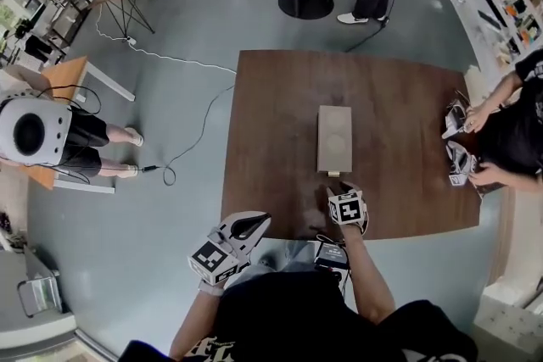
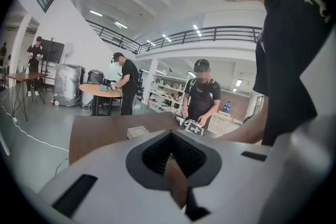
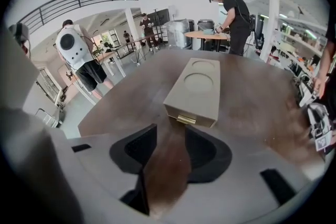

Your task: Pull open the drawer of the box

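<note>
Our left gripper (image 1: 257, 222) hangs at the lower left of the head view, off the worktop (image 1: 271, 131), jaws closed tip to tip on nothing. We hold the right gripper (image 1: 341, 191) at lower centre, jaws narrowly apart and empty, just short of the box (image 1: 334, 138) mid-frame. Its drawer sits closed, brass handle (image 3: 185, 119) facing us.

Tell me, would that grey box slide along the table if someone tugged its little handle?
Probably: the box looks small and light, and the table looks smooth, so it may slide. It lies low and flat, so tipping seems unlikely. Nothing braces it; the left gripper hangs off the table.
</note>
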The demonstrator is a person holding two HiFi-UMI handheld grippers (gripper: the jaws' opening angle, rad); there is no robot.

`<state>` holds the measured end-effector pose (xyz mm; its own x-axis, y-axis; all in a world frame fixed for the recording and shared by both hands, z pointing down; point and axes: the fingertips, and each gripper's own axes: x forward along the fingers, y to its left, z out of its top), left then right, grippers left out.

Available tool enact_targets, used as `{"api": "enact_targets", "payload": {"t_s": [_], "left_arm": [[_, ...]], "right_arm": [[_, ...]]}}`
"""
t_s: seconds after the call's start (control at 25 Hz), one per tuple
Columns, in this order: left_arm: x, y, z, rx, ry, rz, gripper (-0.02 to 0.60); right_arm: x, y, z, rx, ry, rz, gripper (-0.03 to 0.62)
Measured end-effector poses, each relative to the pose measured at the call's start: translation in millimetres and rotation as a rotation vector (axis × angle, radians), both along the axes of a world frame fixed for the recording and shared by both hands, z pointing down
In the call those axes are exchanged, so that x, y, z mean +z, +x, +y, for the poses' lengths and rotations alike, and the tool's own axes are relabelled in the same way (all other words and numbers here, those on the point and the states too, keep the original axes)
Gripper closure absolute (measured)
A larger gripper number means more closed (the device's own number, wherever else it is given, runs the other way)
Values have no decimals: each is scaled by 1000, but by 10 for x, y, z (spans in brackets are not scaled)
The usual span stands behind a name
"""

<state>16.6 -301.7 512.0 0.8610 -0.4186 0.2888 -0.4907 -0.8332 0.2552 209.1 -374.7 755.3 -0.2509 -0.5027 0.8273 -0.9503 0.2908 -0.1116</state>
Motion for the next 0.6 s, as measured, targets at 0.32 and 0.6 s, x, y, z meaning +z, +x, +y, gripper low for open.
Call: {"api": "enact_targets", "payload": {"t_s": [0.32, 0.6], "left_arm": [[85, 62, -42, -16, -23, -15, 577], [108, 104, -29, -41, -29, -19, 577]], "right_arm": [[235, 93, -78, 50, -29, -12, 411], [381, 139, -155, 107, -44, -25, 377]]}}
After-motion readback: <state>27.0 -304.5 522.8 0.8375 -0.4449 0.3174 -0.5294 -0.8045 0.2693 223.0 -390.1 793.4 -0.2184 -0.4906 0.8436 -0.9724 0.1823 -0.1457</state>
